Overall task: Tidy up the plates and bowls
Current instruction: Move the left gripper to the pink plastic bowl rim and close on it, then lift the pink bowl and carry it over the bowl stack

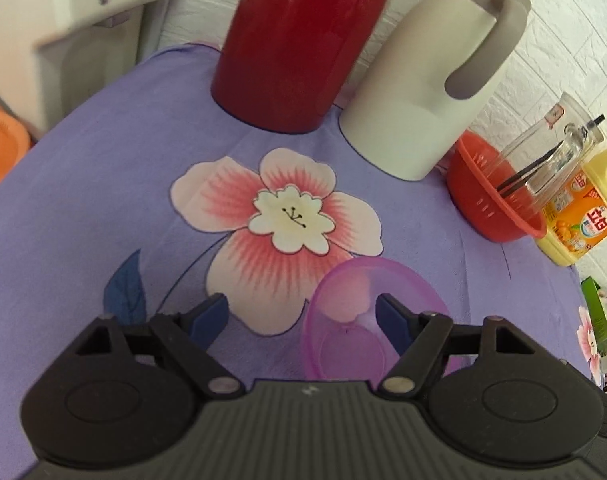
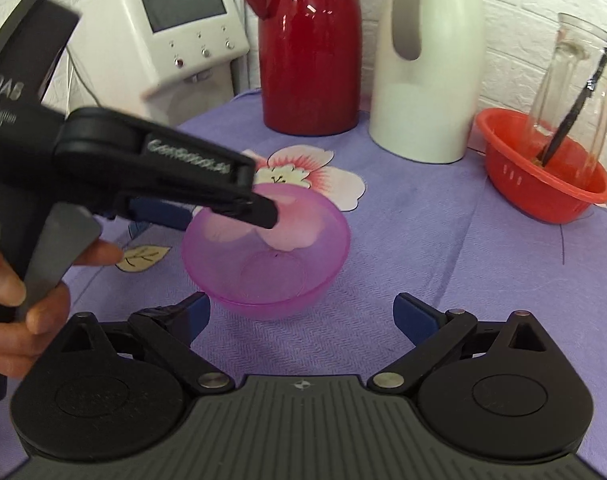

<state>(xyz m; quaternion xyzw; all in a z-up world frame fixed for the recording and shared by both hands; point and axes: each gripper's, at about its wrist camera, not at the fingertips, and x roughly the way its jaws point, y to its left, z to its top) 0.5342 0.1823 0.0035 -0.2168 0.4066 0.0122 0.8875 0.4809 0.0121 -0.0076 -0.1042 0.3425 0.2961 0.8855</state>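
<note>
Purple translucent bowl (image 2: 266, 249) upright on the lilac floral cloth (image 2: 423, 240), mouth up, round with no long axis, left gripper (image 1: 303, 316) jaws apart straddling its rim, right gripper (image 2: 299, 312) spread wide, empty, just short.

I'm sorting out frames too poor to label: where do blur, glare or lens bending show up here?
Left wrist view: the white appliance at top left is smeared, and the table edge bows from the fisheye. Right wrist view: the left claw over the pink bowl is motion-blurred; bright glare streaks the red flask. Light is soft in both, with no hard shadows.
</note>
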